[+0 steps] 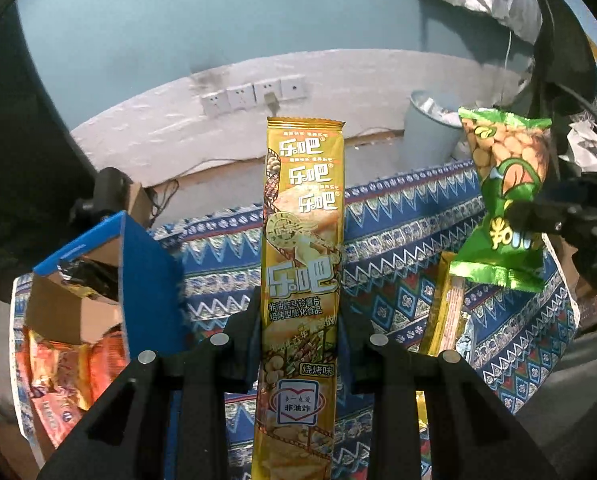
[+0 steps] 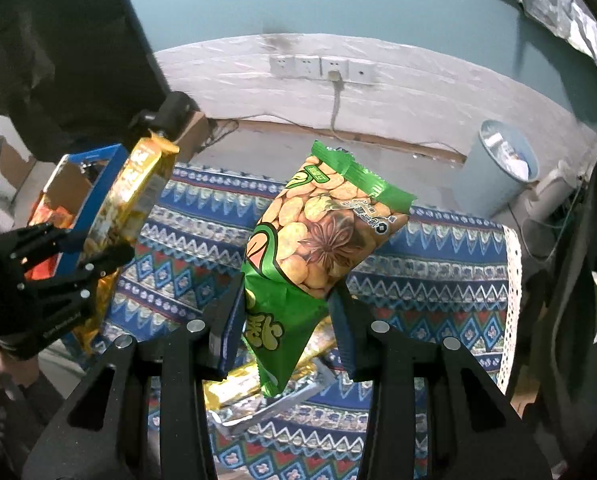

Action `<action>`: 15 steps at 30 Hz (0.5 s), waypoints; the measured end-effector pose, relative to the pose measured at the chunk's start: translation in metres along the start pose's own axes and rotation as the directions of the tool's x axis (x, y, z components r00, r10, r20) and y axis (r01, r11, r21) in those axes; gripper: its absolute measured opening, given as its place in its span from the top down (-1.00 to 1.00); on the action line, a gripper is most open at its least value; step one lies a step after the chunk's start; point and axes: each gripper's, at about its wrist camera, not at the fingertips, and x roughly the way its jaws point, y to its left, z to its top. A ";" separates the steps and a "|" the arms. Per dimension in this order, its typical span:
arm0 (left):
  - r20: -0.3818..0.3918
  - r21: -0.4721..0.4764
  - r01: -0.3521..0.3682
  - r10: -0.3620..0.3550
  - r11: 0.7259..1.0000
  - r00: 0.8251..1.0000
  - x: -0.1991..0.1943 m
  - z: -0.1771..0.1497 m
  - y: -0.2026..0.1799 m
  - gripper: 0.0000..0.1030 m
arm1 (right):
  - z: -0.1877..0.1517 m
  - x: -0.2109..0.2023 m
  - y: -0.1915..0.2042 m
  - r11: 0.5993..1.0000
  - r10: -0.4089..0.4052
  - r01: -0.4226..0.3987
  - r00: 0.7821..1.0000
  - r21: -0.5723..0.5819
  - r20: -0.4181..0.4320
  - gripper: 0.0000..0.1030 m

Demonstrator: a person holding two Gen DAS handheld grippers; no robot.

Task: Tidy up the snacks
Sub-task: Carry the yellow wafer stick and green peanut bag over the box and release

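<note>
Above the tabletop (image 1: 398,216) with its blue patterned cloth, both grippers point down at a slant, each with a snack lifted off the cloth. The left gripper (image 1: 300,320) has its fingers (image 1: 242,344) closed on a long yellow chip pack (image 1: 302,248), which stands straight up between them. The right gripper (image 2: 286,312) has its fingers (image 2: 344,332) closed on the lower part of a green bean bag (image 2: 318,236), which leans to the right at the top.

Seen from the right gripper, the left gripper (image 2: 94,256) is at the far left, and its yellow pack (image 2: 134,196) hangs in front of a blue box (image 2: 86,188). The box sits at the left end of the tabletop with its top open, and orange packs (image 1: 82,364) lie beside it. More yellow and silver packs (image 2: 258,392) lie on the cloth under the green bag. Behind the tabletop are a white wall strip with sockets (image 2: 322,66) and a blue bin (image 2: 498,168) on the floor.
</note>
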 end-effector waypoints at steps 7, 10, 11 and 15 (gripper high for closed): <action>0.046 -0.017 -0.024 0.024 1.000 0.999 -0.024 -0.002 0.020 0.40 | 0.008 -0.007 0.024 0.999 0.026 -0.025 0.999 -0.046 0.019 0.25; 0.064 -0.018 -0.039 0.040 0.999 0.997 -0.033 -0.004 0.029 0.40 | 0.012 -0.009 0.040 0.997 0.047 -0.045 0.999 -0.066 0.027 0.25; 0.069 -0.020 -0.044 0.046 0.999 0.997 -0.036 -0.006 0.032 0.40 | 0.013 -0.009 0.044 0.996 0.053 -0.050 0.998 -0.072 0.028 0.25; 0.082 -0.042 -0.045 0.048 0.998 0.995 -0.047 -0.011 0.050 0.40 | 0.019 -0.011 0.063 0.992 0.082 -0.078 0.996 -0.096 0.033 0.25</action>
